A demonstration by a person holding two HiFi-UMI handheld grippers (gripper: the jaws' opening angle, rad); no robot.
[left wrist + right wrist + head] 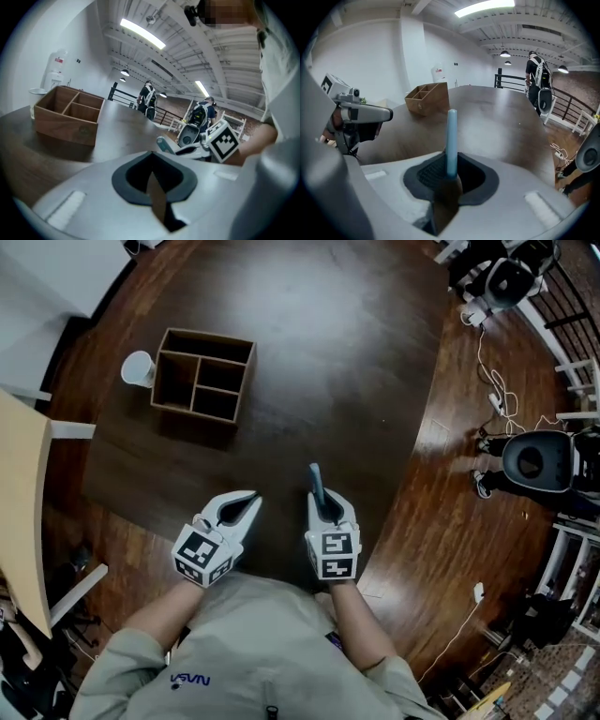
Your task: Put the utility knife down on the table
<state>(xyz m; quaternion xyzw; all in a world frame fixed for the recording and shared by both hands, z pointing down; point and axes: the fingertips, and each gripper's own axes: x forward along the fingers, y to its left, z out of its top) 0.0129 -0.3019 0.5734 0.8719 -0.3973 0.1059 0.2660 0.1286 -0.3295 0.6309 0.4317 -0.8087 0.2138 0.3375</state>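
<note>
Right gripper [331, 517]: jaws clamped on utility knife [315, 482]. Blue handle sits between dark pads [425, 174] and sticks forward past fingertips. Knife held over near part of table [356, 362], not lying on it. Left gripper [246, 505] just beside it: jaws together, nothing between. Wooden box [203, 374] well apart, farther along table.

A dark brown round wooden table [328, 352] is seen from above. An open wooden box [208, 337], divided into four compartments, is placed at its far left, with a white paper cup [138, 368] just beside the left wall. Near the front edge, a slim blue-grey utility knife [316, 479] is clamped in the white right gripper [327, 502], pointing forward. The white left gripper [249, 500] is held alongside, jaw tips together.
</note>
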